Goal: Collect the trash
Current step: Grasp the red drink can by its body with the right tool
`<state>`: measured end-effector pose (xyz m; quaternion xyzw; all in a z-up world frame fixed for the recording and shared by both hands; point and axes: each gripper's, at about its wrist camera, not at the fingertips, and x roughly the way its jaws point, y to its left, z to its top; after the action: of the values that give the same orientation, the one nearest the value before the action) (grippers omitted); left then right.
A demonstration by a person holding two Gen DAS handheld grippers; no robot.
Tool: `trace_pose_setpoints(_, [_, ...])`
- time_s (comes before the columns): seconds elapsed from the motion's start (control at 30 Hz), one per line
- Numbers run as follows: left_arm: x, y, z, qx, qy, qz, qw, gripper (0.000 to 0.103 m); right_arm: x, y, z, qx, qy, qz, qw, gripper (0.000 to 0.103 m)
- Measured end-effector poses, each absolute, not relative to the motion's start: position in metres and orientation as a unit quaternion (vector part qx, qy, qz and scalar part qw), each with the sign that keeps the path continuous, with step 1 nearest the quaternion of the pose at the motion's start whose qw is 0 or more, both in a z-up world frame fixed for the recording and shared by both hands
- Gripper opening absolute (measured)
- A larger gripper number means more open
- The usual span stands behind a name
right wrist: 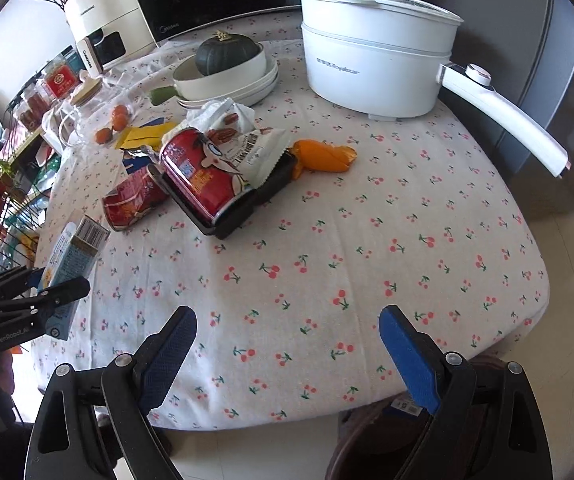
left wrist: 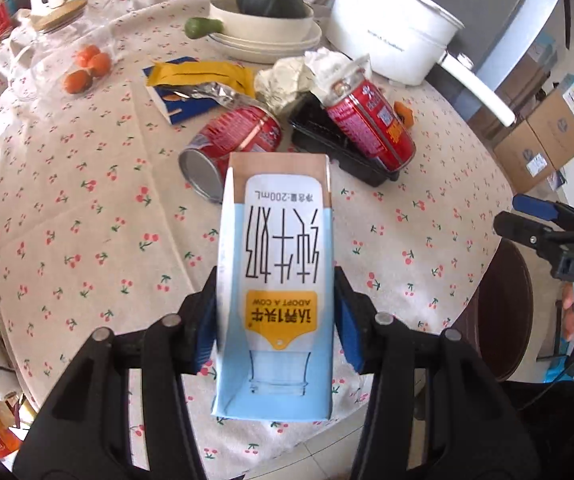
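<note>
On the cherry-print tablecloth (right wrist: pixel 327 240) the remaining trash lay heaped near the middle. Above its edge, the left gripper (left wrist: pixel 275 316) pinched the milk carton (left wrist: pixel 277 272), seemingly for binning; the right gripper (right wrist: pixel 287 344) waited, spread, holding nothing.

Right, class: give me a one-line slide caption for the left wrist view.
Left gripper clamps a blue milk carton above the cherry-print tablecloth, red cans behind.

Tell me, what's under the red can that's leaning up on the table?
A black plastic tray sits under the tilted red can, holding its lower end. Crumpled wrappers lie against the can's top. Whether anything else lies in the tray is hidden by the can.
</note>
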<state>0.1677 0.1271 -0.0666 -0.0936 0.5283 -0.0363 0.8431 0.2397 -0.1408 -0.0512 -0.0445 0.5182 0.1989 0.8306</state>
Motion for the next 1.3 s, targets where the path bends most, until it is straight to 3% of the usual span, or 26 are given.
trace_pose_setpoints(0.5, [0.151,0.185,-0.054,-0.182,0.5,0.006,0.847,0.053,0.31,-0.027,-0.079,-0.141,0.491,0.237,0.826,0.09])
trace_pose_setpoints(0.57, [0.149,0.185,-0.05,-0.176,0.496,0.002,0.85,0.053,0.316,-0.02,-0.085,-0.15,0.494,0.232,0.824,0.08])
trace_pose_setpoints(0.87, [0.142,0.19,-0.049,-0.174,0.496,0.001,0.851,0.053,0.323,-0.008,-0.091,-0.154,0.485,0.225,0.831,0.062])
trace_pose_setpoints(1.3, [0.136,0.18,-0.047,-0.169,0.495,-0.015,0.852,0.053,0.281,-0.032,-0.034,-0.154,0.445,0.231,0.851,0.056])
